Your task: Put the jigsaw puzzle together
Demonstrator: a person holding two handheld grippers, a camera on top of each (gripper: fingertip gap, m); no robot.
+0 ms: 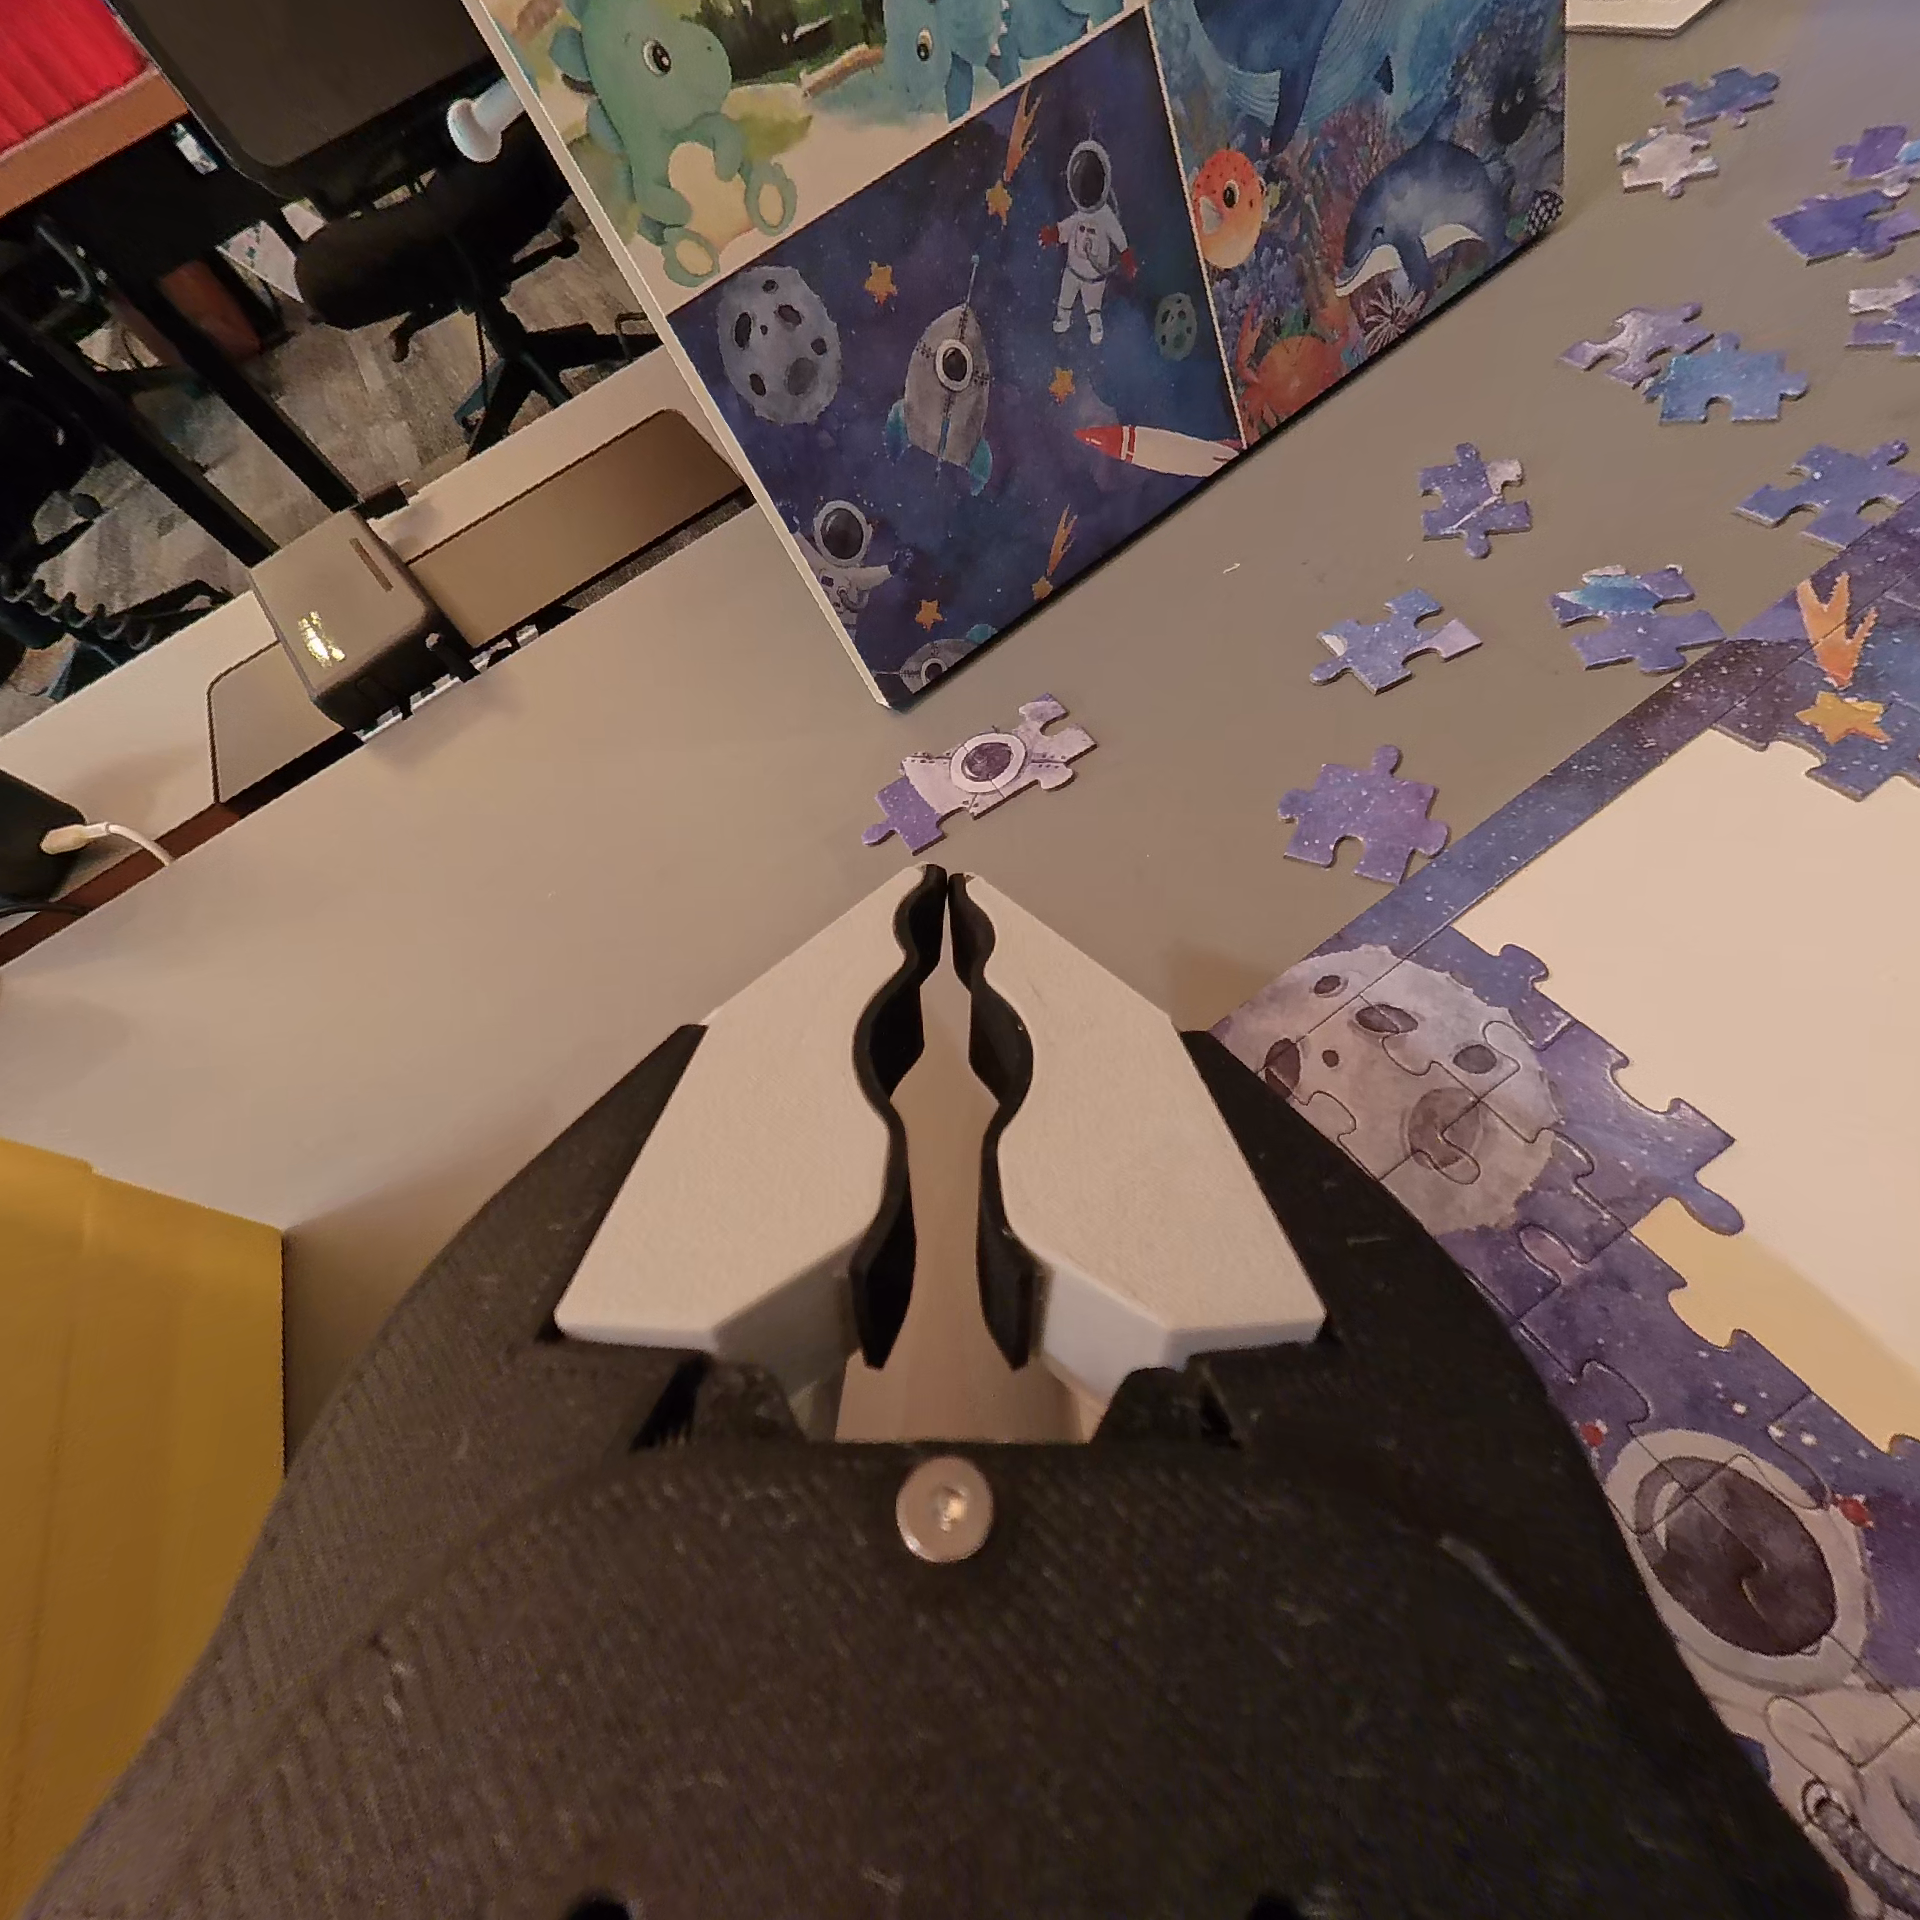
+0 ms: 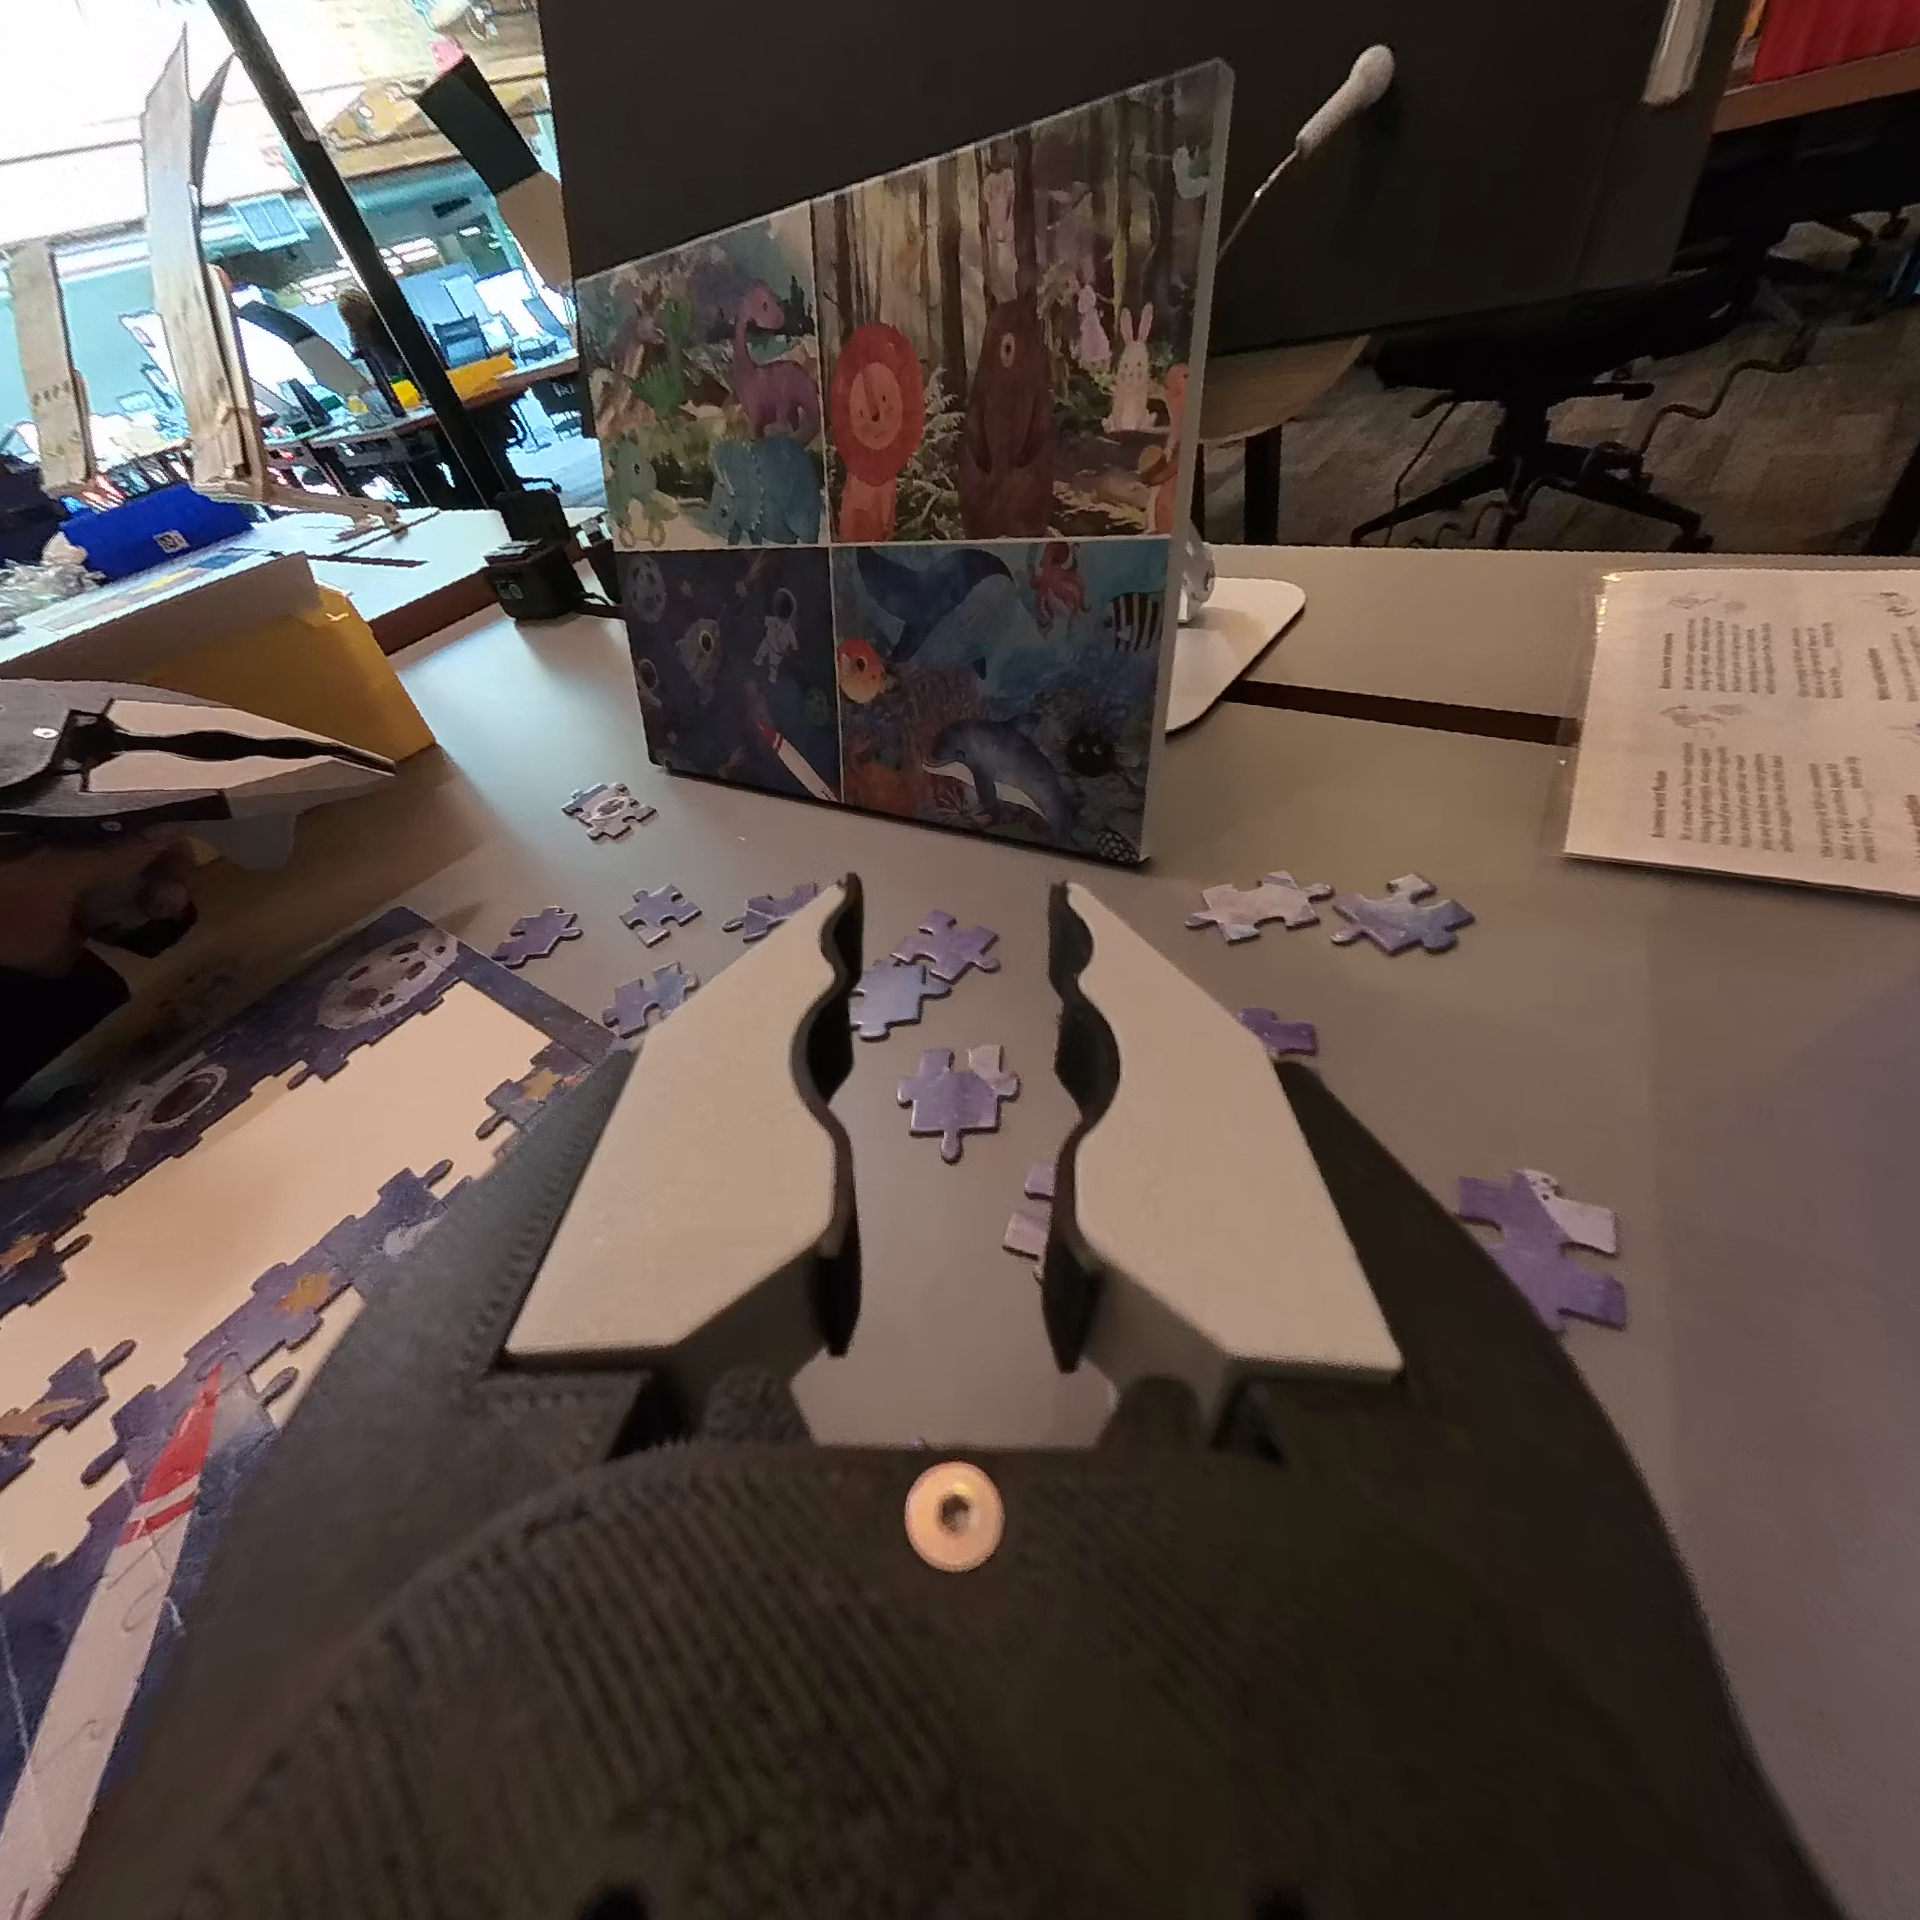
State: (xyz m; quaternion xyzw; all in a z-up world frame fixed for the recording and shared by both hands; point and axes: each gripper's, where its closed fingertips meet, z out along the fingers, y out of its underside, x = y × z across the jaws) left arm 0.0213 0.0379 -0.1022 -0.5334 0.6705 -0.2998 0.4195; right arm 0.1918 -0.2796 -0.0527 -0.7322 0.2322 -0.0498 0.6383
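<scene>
On the desk [image 2: 1558, 1039] the puzzle [image 2: 208, 1195] has its border joined and its middle bare, loose pieces [image 2: 961, 1101] lie scattered beside it, the left claw [image 1: 941, 878] is closed on nothing, and the right claw [image 2: 954, 902] gapes above them, empty.

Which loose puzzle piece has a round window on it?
The joined pair just ahead of the shut left tongs, by the box's corner. It shows a grey rocket porthole; the other loose pieces are plain starry purple.
</scene>
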